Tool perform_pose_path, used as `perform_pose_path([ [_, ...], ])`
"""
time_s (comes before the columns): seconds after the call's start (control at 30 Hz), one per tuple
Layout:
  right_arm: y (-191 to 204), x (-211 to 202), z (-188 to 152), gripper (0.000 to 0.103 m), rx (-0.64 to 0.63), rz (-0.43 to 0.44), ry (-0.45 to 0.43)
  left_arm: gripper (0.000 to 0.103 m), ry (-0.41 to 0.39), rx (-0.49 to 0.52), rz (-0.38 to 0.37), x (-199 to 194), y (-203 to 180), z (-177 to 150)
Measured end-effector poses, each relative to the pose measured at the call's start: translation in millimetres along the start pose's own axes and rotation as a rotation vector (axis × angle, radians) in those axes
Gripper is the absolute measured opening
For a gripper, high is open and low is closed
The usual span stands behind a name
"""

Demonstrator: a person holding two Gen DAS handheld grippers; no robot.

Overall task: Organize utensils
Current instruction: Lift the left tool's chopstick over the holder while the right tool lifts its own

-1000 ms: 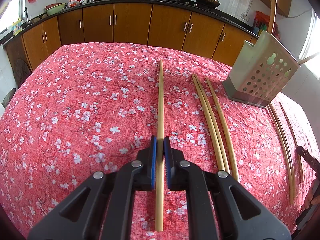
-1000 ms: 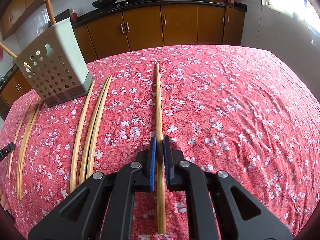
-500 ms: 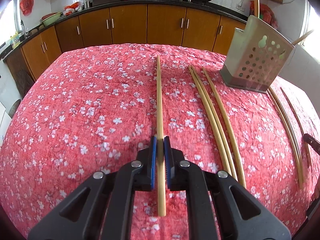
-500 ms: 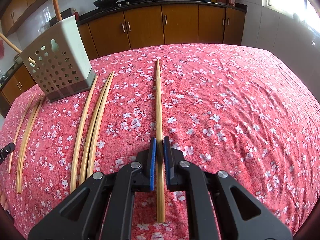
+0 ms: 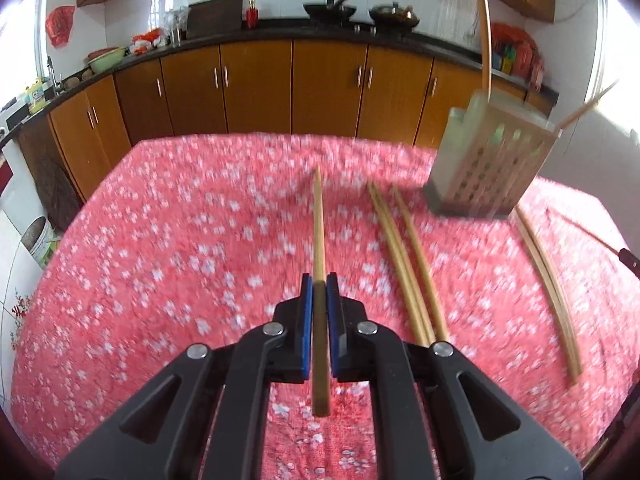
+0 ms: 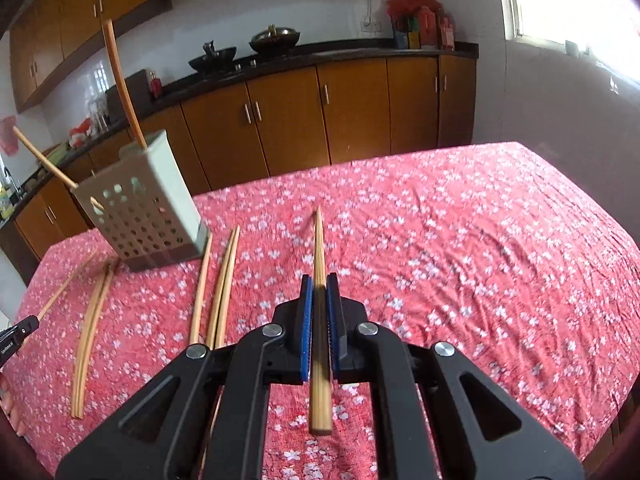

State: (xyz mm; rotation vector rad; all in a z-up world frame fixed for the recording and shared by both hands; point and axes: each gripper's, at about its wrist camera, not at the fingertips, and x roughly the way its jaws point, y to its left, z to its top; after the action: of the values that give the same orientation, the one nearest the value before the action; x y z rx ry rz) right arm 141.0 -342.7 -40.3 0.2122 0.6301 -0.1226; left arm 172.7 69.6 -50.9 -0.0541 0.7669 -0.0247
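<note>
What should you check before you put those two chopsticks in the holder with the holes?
1. Left gripper shut on its chopstick: ok.
2. Right gripper shut on its chopstick: ok.
3. Both chopsticks lifted off the tablecloth: looks ok, some blur.
4. Holder standing upright on the table: ok.
5. Room left in the holder beside the sticks already leaning out of it: cannot tell, the inside is hidden.
6. Loose chopsticks clear of the path: cannot tell; they lie between the right gripper and the holder.
</note>
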Motion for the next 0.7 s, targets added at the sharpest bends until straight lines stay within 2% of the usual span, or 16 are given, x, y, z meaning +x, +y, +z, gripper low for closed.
perform_pose_path([
  [0.2,-0.1,-29.4,22.7,0.008,0.018,0.022,-0.118,0.008,-0.166,-0.071,-0.032,-46.3,7.8,35.7],
  [0.3,0.8,-36.7,27.1,0.008,0.022,0.030,-0.150,0.008,-0.216,-0.097,-0.045,-60.2,10.5,49.6],
  [0.53,5.0,-44.8,38.9,0.008,0.025,0.061,-0.173,0.008,-0.256,-0.056,-0.055,-72.6,3.9,72.5],
  [0.63,14.4,-59.0,53.2,0.008,0.023,0.125,-0.186,0.008,-0.270,-0.029,-0.089,-85.3,-2.4,81.4],
  [0.7,21.5,-69.7,66.2,0.008,0.034,0.204,-0.187,0.008,-0.283,-0.008,-0.122,-97.8,-10.4,88.6],
])
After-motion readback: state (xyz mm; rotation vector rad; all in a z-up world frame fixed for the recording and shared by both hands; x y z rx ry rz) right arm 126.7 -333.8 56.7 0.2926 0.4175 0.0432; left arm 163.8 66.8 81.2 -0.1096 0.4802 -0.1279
